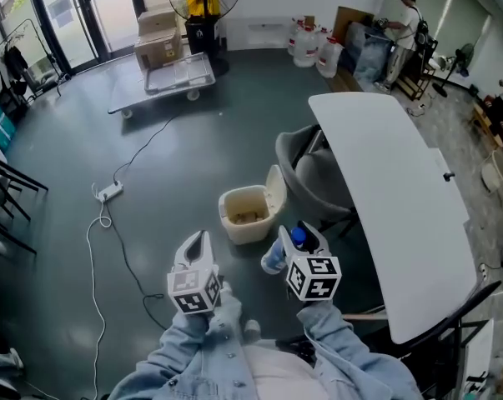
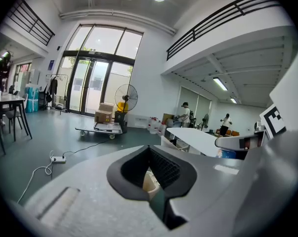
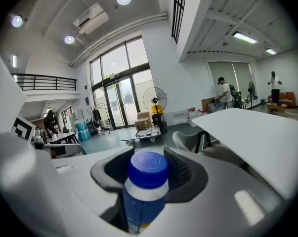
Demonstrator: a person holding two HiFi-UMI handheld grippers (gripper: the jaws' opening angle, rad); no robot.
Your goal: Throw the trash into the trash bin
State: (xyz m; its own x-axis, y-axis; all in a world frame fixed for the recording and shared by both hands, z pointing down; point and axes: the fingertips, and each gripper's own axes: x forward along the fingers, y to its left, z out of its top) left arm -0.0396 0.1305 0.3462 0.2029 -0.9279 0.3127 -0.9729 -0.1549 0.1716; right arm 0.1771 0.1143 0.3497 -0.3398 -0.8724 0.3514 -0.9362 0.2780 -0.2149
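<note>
The right tongs pinch a blue-capped bottle in the air, just short of the open bin on the floor. The left tongs are pressed together, empty. Released this early or this high, the bottle could hit the rim or raised lid and roll under the desk.

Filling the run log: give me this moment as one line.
right tongs: shut on bottle, blue cap | left tongs: shut, empty | trash bin: lid open, on floor ahead | bottle not yet in bin
</note>
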